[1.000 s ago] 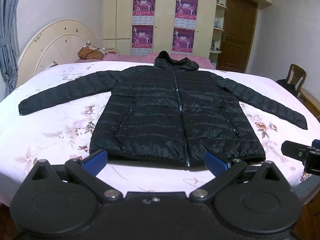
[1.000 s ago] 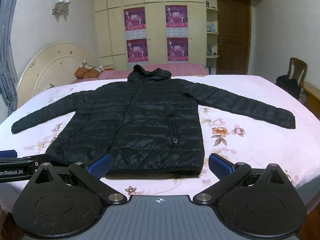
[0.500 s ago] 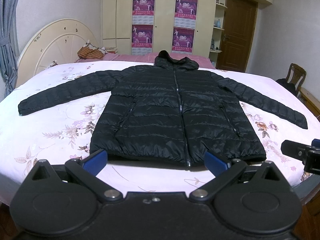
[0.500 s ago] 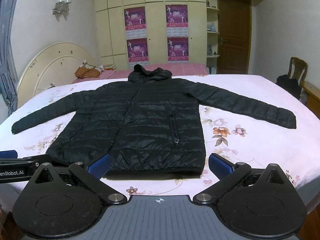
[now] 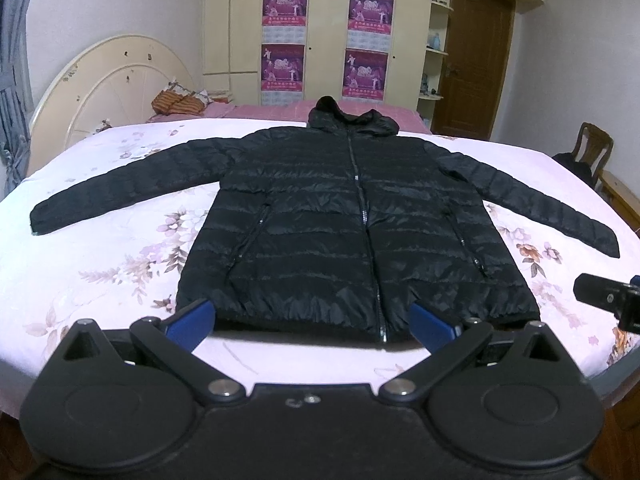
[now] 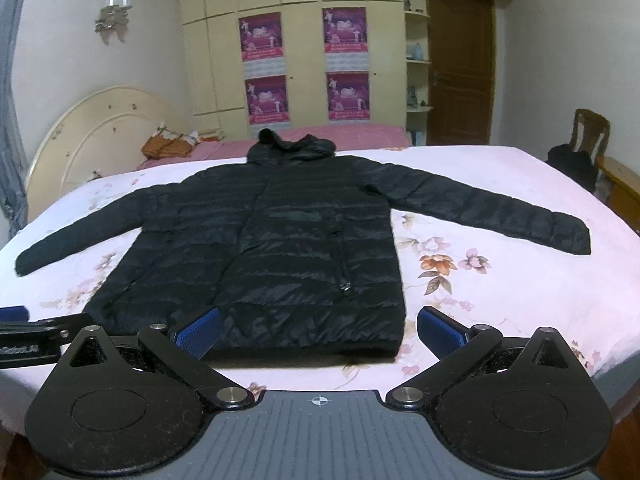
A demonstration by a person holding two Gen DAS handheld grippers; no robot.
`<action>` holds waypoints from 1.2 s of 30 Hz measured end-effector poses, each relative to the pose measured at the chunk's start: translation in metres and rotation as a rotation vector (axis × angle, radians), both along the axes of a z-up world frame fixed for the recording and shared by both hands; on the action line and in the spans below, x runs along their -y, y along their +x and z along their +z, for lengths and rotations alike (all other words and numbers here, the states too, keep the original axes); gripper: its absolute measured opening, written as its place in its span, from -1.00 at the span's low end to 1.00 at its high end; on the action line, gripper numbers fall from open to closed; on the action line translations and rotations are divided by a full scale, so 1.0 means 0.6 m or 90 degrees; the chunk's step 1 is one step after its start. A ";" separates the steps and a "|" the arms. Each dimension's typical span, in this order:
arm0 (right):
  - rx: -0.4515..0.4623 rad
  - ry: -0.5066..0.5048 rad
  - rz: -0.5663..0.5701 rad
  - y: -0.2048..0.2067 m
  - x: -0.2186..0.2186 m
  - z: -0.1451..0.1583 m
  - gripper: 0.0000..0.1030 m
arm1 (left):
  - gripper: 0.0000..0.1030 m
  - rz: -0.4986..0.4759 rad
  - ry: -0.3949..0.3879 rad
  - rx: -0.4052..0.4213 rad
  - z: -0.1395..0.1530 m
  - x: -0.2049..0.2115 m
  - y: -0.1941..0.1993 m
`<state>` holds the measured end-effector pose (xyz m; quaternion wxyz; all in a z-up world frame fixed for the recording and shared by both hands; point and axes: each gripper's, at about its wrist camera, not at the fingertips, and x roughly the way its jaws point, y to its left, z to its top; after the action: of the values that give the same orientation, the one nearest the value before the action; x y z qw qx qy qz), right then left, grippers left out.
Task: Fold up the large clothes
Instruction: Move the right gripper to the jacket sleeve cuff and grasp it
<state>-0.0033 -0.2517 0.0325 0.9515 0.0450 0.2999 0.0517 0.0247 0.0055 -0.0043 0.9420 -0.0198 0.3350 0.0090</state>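
Note:
A black hooded puffer jacket [image 5: 352,232] lies flat and zipped on the bed, sleeves spread out to both sides, hood at the far end. It also shows in the right wrist view [image 6: 280,248]. My left gripper [image 5: 312,326] is open and empty, just short of the jacket's hem near the zip. My right gripper [image 6: 318,332] is open and empty, at the hem's right part. The right gripper's tip shows in the left wrist view [image 5: 604,300]; the left gripper's side shows in the right wrist view [image 6: 28,336].
The bed has a pale floral sheet [image 5: 100,264] and a cream round headboard [image 5: 108,92] at the left. A wooden chair [image 5: 592,152] with dark cloth stands at the right. A wardrobe with posters [image 5: 324,36] and a brown door [image 5: 476,60] are behind.
Both grippers have eased slightly forward toward the hem. The jacket has not moved.

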 end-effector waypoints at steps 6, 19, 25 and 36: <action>0.000 -0.004 -0.022 0.058 0.013 -0.008 1.00 | 1.00 -0.008 0.001 -0.009 -0.008 -0.001 0.065; -0.010 0.033 -0.131 0.265 0.086 -0.047 0.99 | 1.00 -0.060 -0.025 -0.011 -0.043 -0.001 0.280; 0.000 0.039 -0.219 0.334 0.155 -0.046 0.99 | 1.00 -0.102 -0.059 -0.011 -0.049 0.019 0.376; -0.039 0.063 -0.404 0.370 0.378 -0.100 0.13 | 1.00 -0.094 -0.029 -0.036 -0.083 0.119 0.469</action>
<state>0.2188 -0.4785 -0.0275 0.9074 0.1840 0.2962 -0.2344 0.3062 -0.0662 -0.0543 0.9296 -0.0160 0.3619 -0.0678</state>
